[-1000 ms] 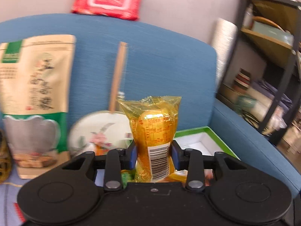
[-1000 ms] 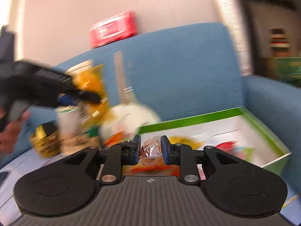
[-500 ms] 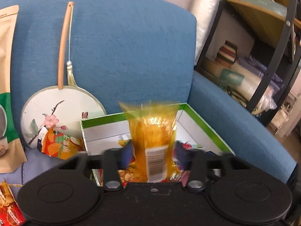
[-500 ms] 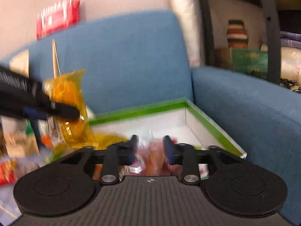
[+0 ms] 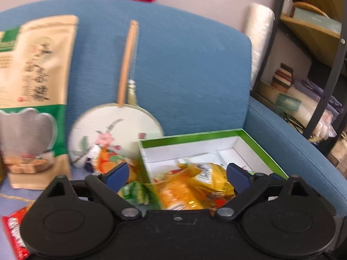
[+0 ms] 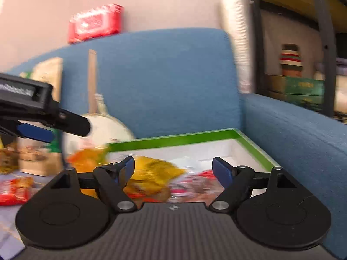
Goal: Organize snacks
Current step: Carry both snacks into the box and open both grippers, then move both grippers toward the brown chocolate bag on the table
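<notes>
A green-rimmed white box [image 5: 195,135] [image 6: 173,137] sits on the blue sofa seat. A yellow snack packet [image 5: 195,184] [image 6: 151,173] lies in the box among other snacks. My left gripper [image 5: 176,173] is open and empty above the box's near left part, with the yellow packet lying loose below it. My right gripper [image 6: 173,170] is open and empty above the box, over a red and brown packet [image 6: 195,186]. The left gripper also shows at the left of the right wrist view [image 6: 43,121].
A tall tan and green pouch [image 5: 32,99] and a round painted fan [image 5: 115,134] lean on the blue sofa back [image 5: 184,65]. An orange packet [image 5: 108,162] and red packets [image 5: 13,234] lie left of the box. A shelf [image 5: 314,54] stands at right.
Both grippers have opened. The left let go of the yellow packet, which now lies in the box. The right let go of its small packet over the box.
</notes>
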Demonstrator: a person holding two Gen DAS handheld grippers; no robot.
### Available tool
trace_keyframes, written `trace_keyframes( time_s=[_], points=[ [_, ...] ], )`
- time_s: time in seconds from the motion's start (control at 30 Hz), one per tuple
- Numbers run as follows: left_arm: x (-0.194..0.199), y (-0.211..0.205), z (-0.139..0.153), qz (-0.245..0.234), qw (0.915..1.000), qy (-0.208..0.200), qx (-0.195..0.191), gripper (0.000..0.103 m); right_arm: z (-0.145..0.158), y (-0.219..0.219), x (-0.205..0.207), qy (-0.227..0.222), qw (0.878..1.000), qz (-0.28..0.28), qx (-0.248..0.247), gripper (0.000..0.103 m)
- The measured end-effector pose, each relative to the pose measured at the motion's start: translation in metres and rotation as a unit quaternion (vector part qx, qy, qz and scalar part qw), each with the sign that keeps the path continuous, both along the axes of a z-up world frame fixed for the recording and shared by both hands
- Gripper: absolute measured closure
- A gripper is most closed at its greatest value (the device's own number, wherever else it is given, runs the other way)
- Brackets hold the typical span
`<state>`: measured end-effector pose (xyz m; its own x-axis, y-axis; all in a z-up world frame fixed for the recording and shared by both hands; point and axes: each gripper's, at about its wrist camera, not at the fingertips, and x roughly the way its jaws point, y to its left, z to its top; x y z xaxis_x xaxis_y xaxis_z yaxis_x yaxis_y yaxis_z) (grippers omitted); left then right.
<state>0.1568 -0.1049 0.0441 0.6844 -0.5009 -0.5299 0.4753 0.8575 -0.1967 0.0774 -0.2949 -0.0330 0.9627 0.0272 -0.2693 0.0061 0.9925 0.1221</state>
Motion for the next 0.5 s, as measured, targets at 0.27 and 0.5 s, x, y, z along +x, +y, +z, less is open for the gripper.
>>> trace_keyframes(
  time_s=[0.27,0.5],
  points=[
    [-0.033,0.058,-0.011,0.043,0.999,0.004,0.009,0.0,0.0,0.029,-0.009,0.015,0.995,0.099,0.02,0.039],
    [-0.048,0.1,-0.046,0.056,0.9959,0.055,0.045,0.0,-0.003,0.051,-0.011,0.028,0.99,0.138,0.004,0.053]
  ],
)
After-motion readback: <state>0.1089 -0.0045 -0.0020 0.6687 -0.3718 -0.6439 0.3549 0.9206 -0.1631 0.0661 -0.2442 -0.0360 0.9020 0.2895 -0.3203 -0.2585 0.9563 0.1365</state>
